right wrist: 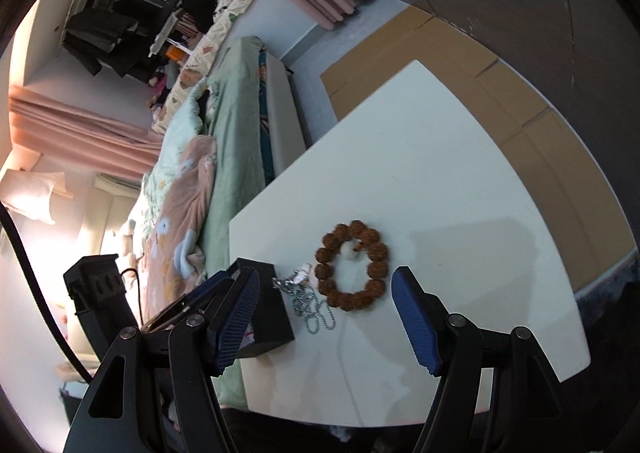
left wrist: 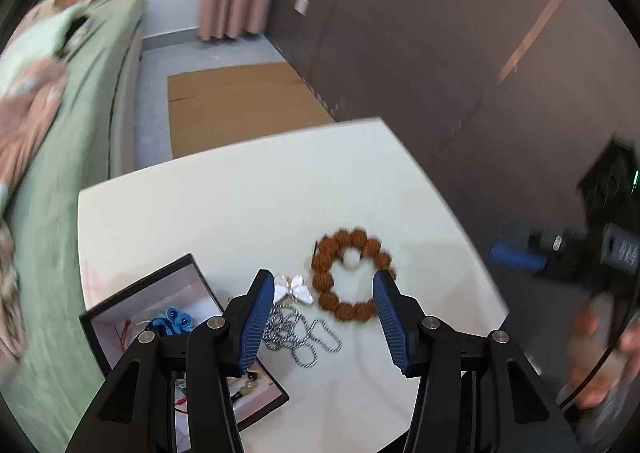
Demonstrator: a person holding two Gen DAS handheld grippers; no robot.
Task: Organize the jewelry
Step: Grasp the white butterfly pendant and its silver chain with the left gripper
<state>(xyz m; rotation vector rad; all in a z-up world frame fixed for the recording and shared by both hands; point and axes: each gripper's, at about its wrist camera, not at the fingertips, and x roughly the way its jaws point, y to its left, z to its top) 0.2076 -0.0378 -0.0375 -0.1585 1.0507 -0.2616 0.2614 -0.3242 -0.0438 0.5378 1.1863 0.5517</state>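
A brown beaded bracelet (left wrist: 349, 277) with one white bead lies on the white table (left wrist: 248, 205). Left of it lies a silver chain necklace (left wrist: 298, 333) with a white butterfly pendant (left wrist: 294, 290). An open black jewelry box (left wrist: 160, 317) at the table's left holds blue pieces and a red string. My left gripper (left wrist: 324, 283) is open and empty, hovering just above the necklace and bracelet. In the right wrist view the bracelet (right wrist: 352, 267), the chain (right wrist: 310, 307) and the box (right wrist: 264, 305) show; my right gripper (right wrist: 326, 279) is open and empty, above them.
A bed with green bedding (left wrist: 80, 133) runs along the table's left side. Flat cardboard (left wrist: 236, 105) lies on the floor beyond the table. A dark wall (left wrist: 440, 53) stands to the right. The right gripper and hand (left wrist: 592, 281) show at the right edge.
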